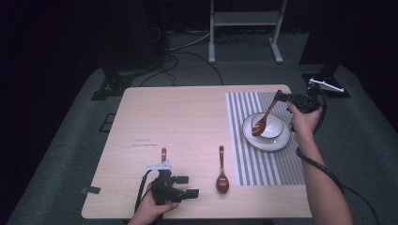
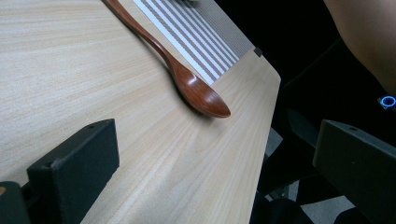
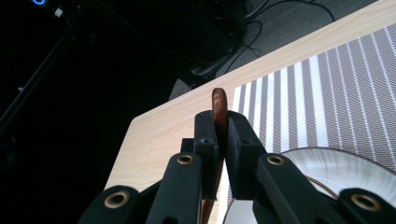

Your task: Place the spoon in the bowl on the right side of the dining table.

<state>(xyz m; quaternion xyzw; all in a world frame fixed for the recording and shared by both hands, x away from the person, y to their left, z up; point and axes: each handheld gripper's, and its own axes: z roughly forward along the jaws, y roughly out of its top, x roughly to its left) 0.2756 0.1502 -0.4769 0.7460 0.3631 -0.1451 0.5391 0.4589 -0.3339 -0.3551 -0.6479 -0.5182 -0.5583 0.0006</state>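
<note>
Counter: placemat on its right part; plate on the placemat, bowl on the plate; held spoon reaching into the bowl; second spoon just left of the placemat; third spoon farther left, behind the left hand-held gripper

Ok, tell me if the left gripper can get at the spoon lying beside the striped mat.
Probably yes: the left gripper is open, and only bare table lies between it and the spoon.
</note>
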